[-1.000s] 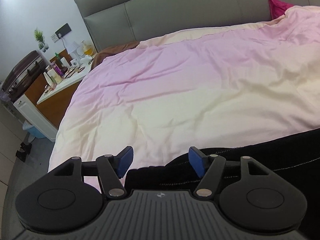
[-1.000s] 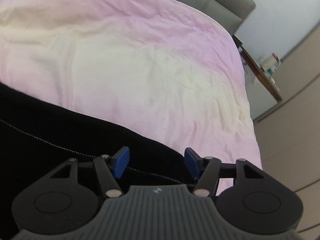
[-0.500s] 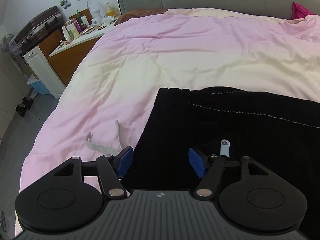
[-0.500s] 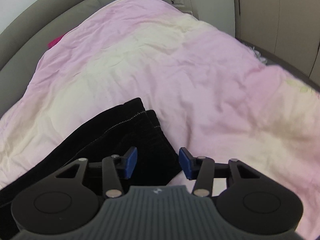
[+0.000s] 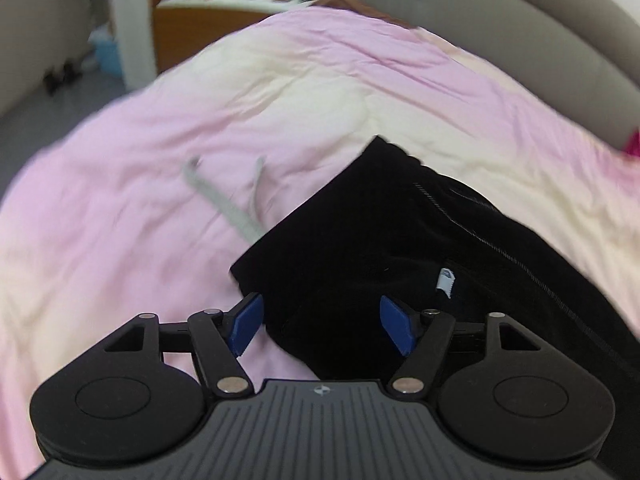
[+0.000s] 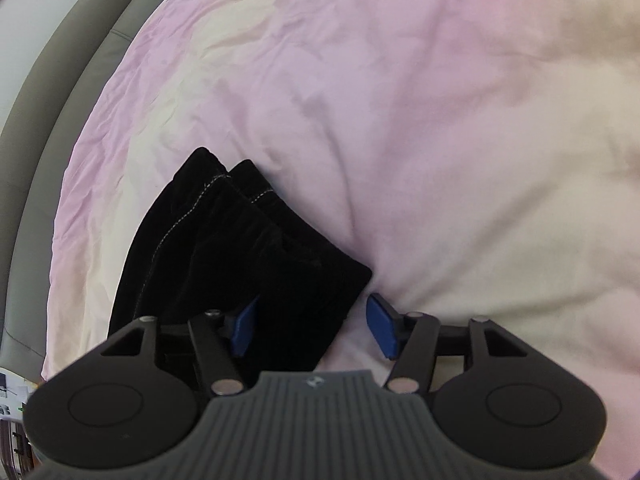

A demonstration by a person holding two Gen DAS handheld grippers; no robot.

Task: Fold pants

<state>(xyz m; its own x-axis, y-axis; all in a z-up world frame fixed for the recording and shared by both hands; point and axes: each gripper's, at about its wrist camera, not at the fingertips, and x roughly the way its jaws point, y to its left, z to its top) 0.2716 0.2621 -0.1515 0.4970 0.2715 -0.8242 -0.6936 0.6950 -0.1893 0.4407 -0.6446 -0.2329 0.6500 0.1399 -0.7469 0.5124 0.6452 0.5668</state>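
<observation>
black pants (image 5: 360, 248) on duvet (image 5: 160, 184), jaws open

Both the left gripper (image 5: 321, 329) and the right gripper (image 6: 312, 331) have their jaws spread wide, gripping nothing.

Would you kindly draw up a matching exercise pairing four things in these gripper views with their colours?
Things:
1. pants
2. drawstring
3. headboard
4. finger pads of the left gripper

Colours:
A. blue
B. black
C. pale grey-white
D. grey-olive

Pairs: 1-B, 2-C, 3-D, 4-A. The pants also show in the right wrist view, lying on the pink and cream duvet, in front of the open right gripper.
</observation>
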